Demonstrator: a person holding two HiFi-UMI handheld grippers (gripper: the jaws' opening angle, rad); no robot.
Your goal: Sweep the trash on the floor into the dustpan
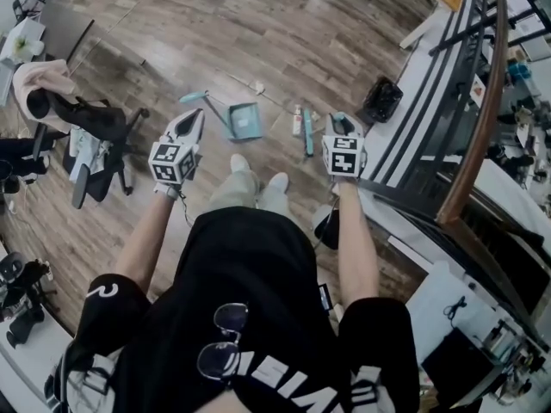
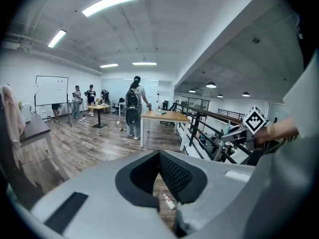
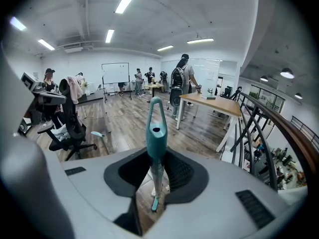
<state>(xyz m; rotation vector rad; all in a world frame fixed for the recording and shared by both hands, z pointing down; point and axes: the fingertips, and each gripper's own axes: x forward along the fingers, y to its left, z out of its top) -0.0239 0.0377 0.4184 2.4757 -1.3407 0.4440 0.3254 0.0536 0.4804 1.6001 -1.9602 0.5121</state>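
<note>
Left gripper (image 1: 195,120), jaws spread and empty, hovers left of teal plastic dustpan (image 1: 244,120) on wood-plank floor (image 1: 172,24). Small white trash bottle (image 1: 297,120) lies just right of dustpan, beside teal long-handled broom (image 3: 155,133) pinched by right gripper (image 1: 341,124). Likely best: steady dustpan, sweep bottle leftward in short strokes.
</note>
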